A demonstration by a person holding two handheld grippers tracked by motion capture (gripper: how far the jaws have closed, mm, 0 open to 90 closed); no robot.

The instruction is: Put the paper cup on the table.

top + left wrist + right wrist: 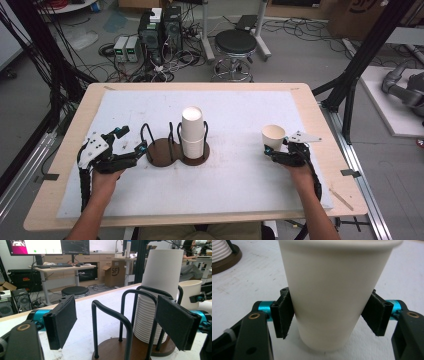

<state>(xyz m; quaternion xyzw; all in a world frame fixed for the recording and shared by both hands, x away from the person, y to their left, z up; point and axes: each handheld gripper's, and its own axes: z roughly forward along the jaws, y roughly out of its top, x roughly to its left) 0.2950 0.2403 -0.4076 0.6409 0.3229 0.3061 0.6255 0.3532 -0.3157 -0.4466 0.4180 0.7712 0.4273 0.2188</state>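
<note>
- Forearms enter the high view from the near edge, each hand carrying a gripper over the white mat that covers the wooden table.
- On the left side, the left gripper lies low on the mat with its jaws spread wide, nothing between them; they point right, toward the dark wooden cup holder.
- That holder has two round bases with black wire hoops; its left bay stands bare, and its right bay carries a tall stack of paper cups, upside down.
- On the right side, well apart from the holder, the right gripper is closed around the lower part of a single paper cup, which stands upright, mouth up, on the mat.
- Beyond the far table edge, a black stool and computer boxes sit on the floor among cables.
- Left gripper view: its two black pads stand far apart, one on each side of the picture, holding nothing. Between them rise the holder's wire hoops, and behind these the stack sits in the right bay. The single cup shows at the far right, just behind the stack.
- Right gripper view: the cup stands between the two pads. The left pad presses on its wall; the right pad lies against the other side. The cup's foot rests on the mat, and the holder's base shows at far left.
</note>
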